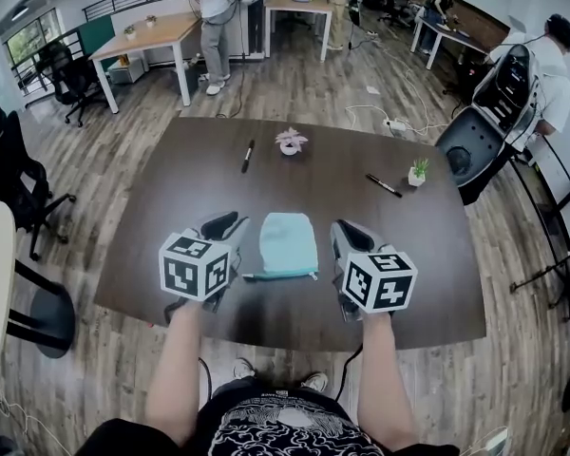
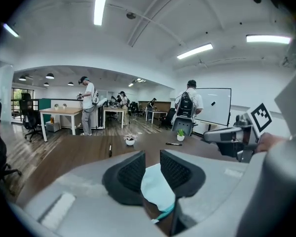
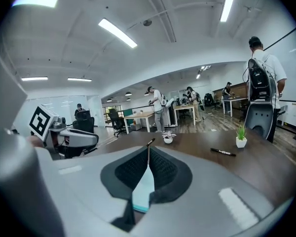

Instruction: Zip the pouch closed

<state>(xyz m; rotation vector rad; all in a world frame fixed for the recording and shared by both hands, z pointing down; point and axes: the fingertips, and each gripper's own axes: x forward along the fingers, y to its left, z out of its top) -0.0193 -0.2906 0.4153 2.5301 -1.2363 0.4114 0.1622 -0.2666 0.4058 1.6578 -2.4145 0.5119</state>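
Hangs left claw [image 1: 223,226] slightly parted and right claw [image 1: 347,235] clenched on nothing, either side of the pouch [image 1: 288,243] lying flat on the worktop [image 1: 399,293]; could skid the unpinned pouch when tugging its zip [image 1: 280,275].

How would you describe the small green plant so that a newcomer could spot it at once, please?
On the dark brown table, look near the far right edge, beside the right-hand black marker. The green plant stands in a white pot; the other pot, at the far middle, holds pinkish flowers.
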